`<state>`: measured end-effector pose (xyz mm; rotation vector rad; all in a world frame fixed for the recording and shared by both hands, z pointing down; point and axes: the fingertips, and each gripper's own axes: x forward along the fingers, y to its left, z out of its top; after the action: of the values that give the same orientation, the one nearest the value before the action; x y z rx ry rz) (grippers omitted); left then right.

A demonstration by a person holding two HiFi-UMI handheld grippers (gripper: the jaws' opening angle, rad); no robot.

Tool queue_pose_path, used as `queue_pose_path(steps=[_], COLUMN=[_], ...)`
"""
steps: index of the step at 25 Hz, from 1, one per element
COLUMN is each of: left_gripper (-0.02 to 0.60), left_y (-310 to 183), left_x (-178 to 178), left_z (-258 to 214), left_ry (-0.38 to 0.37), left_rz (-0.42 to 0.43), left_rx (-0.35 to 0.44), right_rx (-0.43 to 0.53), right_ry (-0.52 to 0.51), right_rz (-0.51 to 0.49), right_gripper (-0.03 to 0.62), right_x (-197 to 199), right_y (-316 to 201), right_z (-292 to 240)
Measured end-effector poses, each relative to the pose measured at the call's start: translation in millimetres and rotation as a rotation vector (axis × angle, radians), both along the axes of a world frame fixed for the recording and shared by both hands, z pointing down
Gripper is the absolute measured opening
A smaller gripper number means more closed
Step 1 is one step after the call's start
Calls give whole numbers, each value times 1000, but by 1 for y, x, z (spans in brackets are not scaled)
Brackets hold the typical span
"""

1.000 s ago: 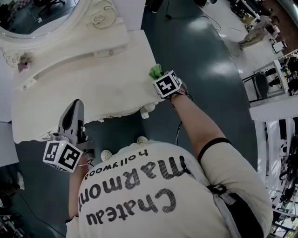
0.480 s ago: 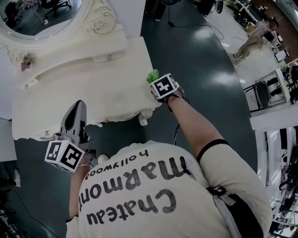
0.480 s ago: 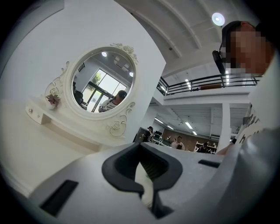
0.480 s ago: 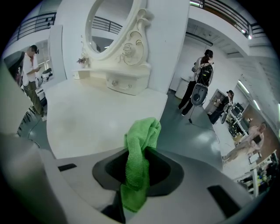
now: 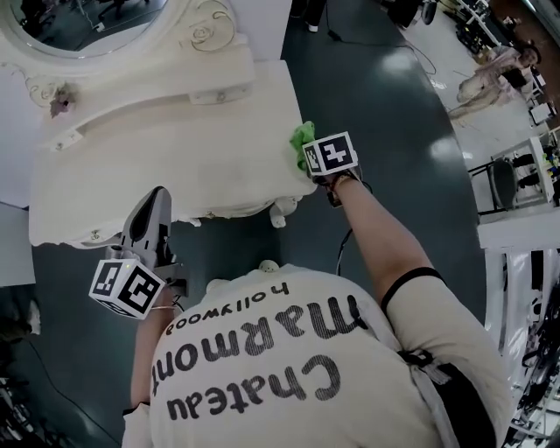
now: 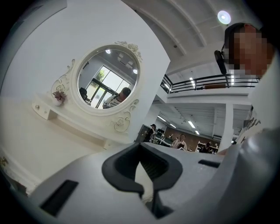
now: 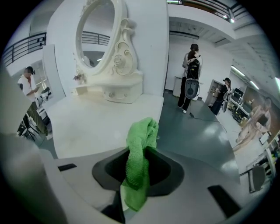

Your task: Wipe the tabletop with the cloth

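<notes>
The white dressing table's tabletop (image 5: 175,166) spreads below an oval mirror (image 5: 79,22). My right gripper (image 5: 308,156) is shut on a green cloth (image 5: 303,138) at the tabletop's right front corner; the cloth (image 7: 139,162) hangs bunched between the jaws, its upper end out over the tabletop (image 7: 96,124). My left gripper (image 5: 150,210) hovers at the table's front edge on the left, jaws shut with nothing between them. In the left gripper view the mirror (image 6: 107,78) and tabletop (image 6: 39,144) lie ahead of it.
A raised shelf with small drawers (image 5: 157,87) runs along the back of the table under the mirror. Dark grey floor (image 5: 376,96) lies right of the table. Metal racks (image 5: 516,192) stand at the far right. People (image 7: 191,78) stand farther off on the floor.
The right gripper and cloth stay at the right front corner, shifting slightly along the edge as the head view moves. The left gripper holds its place by the front edge.
</notes>
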<state>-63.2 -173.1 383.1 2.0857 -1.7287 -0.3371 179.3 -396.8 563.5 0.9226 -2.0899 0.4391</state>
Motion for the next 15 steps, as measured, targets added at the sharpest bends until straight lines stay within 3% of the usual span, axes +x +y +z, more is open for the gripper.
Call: queue_pose_path(steps=[4,8,11,15], left_gripper=[8,8,8,8], left_y=[-3,-6,1,16], left_x=[-13,-22,-34,-68], left_z=[-9,-25,-26,-20], left_ry=[-5,-11,-21,-6], left_rz=[35,82,108,87], left_rx=[9,37,28,14], right_rx=[12,0,9,-62], right_ry=[-114,-232,-269,-295], right_rz=[5,-88,-152,-206], right_gripper=[109,109,109,109], right_x=[-30,-86,-127,-185], right_y=[18,57,84,123], right_z=[-26,-50,-59,-46])
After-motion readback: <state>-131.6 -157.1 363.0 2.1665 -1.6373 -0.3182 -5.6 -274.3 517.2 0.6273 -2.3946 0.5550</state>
